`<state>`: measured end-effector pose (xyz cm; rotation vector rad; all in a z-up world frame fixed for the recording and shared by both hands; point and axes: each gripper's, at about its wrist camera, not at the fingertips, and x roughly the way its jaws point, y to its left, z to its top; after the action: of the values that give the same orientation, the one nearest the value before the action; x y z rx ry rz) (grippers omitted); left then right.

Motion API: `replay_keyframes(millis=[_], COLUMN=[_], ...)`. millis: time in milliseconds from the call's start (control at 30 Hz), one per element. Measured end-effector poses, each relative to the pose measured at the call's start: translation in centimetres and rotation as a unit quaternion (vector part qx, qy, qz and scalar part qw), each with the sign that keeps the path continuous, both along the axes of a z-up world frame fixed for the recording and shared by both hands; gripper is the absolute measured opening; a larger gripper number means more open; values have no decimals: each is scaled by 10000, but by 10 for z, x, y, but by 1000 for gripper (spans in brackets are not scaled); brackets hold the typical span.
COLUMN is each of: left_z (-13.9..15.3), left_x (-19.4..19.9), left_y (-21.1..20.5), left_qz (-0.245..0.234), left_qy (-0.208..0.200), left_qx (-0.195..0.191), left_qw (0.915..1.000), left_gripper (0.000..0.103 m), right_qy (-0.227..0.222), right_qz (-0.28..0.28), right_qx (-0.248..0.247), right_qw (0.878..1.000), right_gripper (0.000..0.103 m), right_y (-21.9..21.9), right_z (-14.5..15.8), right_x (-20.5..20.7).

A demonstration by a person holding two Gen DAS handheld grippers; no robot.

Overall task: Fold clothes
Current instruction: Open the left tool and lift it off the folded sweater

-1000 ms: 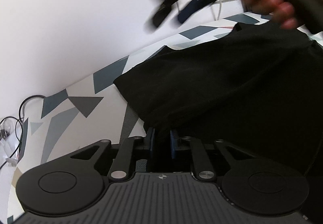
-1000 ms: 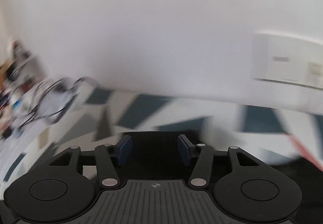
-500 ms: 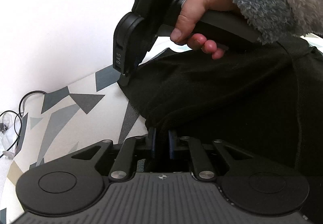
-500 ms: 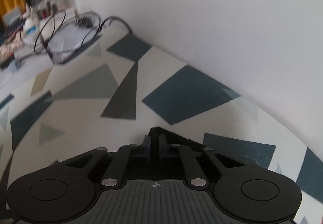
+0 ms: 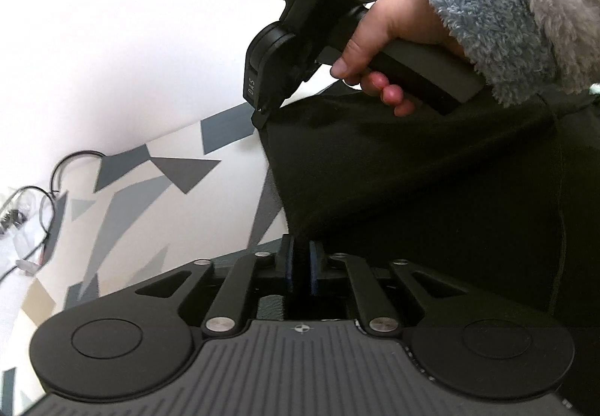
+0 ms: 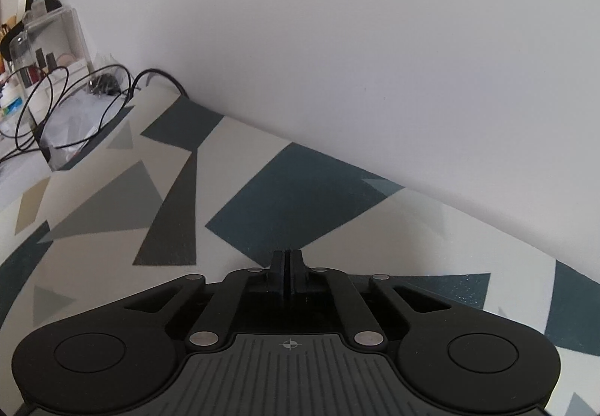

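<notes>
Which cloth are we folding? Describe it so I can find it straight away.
Start from the surface with the grey and blue geometric pattern, which runs along the white wall. The black garment lies spread over its right part. It is the only cloth there, plain black, and both tongs meet its left edge.

light: soft, even daylight | glare: white wall (image 5: pixel 112 22) blown out in left view, greyer in right | shadow: black garment (image 5: pixel 431 191) below wall loses detail | blur: none, sharp | distortion: fisheye bending, dark corners
</notes>
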<state>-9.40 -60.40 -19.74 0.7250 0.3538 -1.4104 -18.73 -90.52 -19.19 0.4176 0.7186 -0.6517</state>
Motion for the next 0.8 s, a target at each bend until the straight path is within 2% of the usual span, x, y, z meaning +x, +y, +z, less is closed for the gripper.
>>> replay_keyframes(millis=[33, 67, 100, 200, 267, 333, 433, 567, 667, 733, 800], left_z=[1, 4, 8, 18, 24, 23, 15, 18, 14, 16, 17], left_x=[0, 2, 4, 14, 23, 31, 44, 53, 52, 48, 43], left_y=[1, 2, 6, 23, 37, 53, 74, 87, 88, 91, 93], left_qz=[29, 45, 41, 93, 158, 344, 570, 526, 407, 380, 351], left_qy=[-30, 18, 136, 698, 1146, 1557, 2123, 2458, 2570, 2561, 2459], left_qx=[21, 91, 177, 514, 768, 955, 1254, 1198, 1224, 1201, 1169], left_qw=[10000, 9999, 9997, 9962, 9903, 9826, 9674, 9604, 9578, 9584, 9616], left_gripper=[30, 51, 71, 83, 94, 94, 94, 98, 99, 100, 102], right_qy=[-110, -246, -403, -912, -1317, -1768, -1911, -1339, -949, -989, -962], right_qz=[-201, -454, -690, -1529, -2188, -2898, -3774, -4562, -5083, -5386, -5539], right_qx=[46, 32, -20, 56, 189, 439, 651, 597, 572, 643, 670], right_qw=[9997, 9987, 9968, 9840, 9667, 9396, 9038, 8777, 8540, 8343, 8243], right_gripper=[51, 65, 66, 74, 80, 83, 84, 85, 88, 88, 88], right_y=[0, 0, 2, 16, 33, 66, 121, 192, 248, 284, 314], right_z=[3, 8, 13, 32, 40, 41, 38, 36, 30, 25, 22], right_x=[-6, -12, -21, -75, -122, -184, -267, -338, -370, -380, -381])
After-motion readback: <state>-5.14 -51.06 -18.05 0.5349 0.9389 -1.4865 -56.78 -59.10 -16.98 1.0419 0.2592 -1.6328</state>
